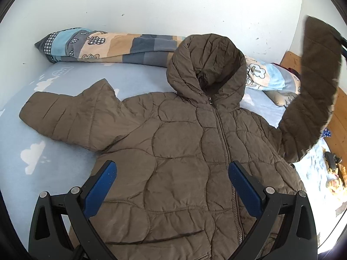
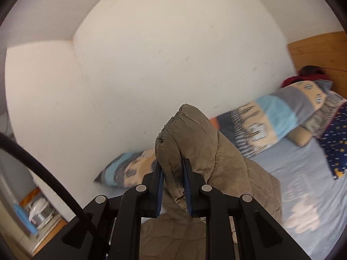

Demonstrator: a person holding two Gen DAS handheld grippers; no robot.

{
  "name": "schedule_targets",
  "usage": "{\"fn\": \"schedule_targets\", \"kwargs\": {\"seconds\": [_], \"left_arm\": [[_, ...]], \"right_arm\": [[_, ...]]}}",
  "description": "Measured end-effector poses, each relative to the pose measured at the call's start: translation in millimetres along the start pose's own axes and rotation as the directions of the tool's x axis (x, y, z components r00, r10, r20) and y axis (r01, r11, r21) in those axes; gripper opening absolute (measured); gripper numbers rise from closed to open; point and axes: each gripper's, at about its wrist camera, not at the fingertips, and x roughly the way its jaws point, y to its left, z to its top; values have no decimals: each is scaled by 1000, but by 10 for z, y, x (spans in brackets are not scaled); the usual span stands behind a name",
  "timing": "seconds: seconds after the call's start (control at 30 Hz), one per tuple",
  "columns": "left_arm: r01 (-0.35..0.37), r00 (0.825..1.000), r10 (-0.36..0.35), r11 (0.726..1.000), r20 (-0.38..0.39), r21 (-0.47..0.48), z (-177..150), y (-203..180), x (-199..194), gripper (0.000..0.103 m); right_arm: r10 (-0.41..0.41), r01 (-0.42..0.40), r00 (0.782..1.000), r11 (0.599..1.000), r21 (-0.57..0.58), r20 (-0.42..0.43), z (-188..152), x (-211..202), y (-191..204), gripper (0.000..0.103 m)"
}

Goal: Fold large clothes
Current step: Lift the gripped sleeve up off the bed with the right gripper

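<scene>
A brown quilted hooded jacket (image 1: 177, 143) lies front up, zipped, on the pale blue bed sheet (image 1: 43, 151). Its one sleeve (image 1: 63, 117) rests flat to the left. The other sleeve (image 1: 314, 82) is lifted high in the air at the right. My left gripper (image 1: 172, 173) hovers open over the jacket's lower front, nothing between its blue pads (image 1: 102, 186). In the right wrist view my right gripper (image 2: 173, 171) is shut on the raised sleeve's cuff (image 2: 186, 138), which stands up between the fingers.
A rolled patterned blanket (image 1: 112, 45) lies along the white wall (image 1: 173, 6) behind the hood. A wooden headboard (image 2: 321, 52) and pillows (image 2: 334, 138) stand at the right end of the bed. A black cable (image 2: 43, 169) crosses the right wrist view.
</scene>
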Motion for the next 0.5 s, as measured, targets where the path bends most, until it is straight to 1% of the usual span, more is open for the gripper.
{"fn": "schedule_targets", "kwargs": {"seconds": [0.03,0.13,0.17,0.23,0.27,0.33,0.37,0.43,0.47,0.5], "left_arm": [[-2,1000,2,1000,3,-7,-1,30,-23,103],[-4,1000,4,999,2,-32,-10,113,-60,103],[-4,1000,4,999,-1,-42,-7,149,-74,103],[-11,1000,11,999,2,-52,0,196,-94,103],[-18,1000,19,998,6,-56,-5,225,-111,103],[-34,999,35,997,12,-73,0,293,-138,103],[-40,999,41,996,13,-84,0,320,-151,103],[-49,999,50,993,11,-107,5,390,-157,103],[-53,998,54,992,10,-113,5,418,-160,103],[-59,998,60,991,11,-118,4,440,-170,103]], "right_arm": [[28,-28,999,999,-15,-30,-94,154,166,18],[69,-74,992,996,-47,-108,-372,532,481,18],[89,-97,983,994,-46,-161,-538,725,582,18],[103,-117,967,992,-49,-233,-814,1008,706,18],[112,-132,951,990,-49,-288,-1027,1195,783,18],[120,-149,924,987,-53,-362,-1353,1448,905,18],[122,-161,903,985,-61,-413,-1583,1591,989,18],[113,-166,876,983,-74,-468,-1891,1783,1046,18],[110,-165,855,984,-65,-507,-2096,1903,1047,18],[109,-165,840,985,-59,-531,-2234,1975,1047,18]]}}
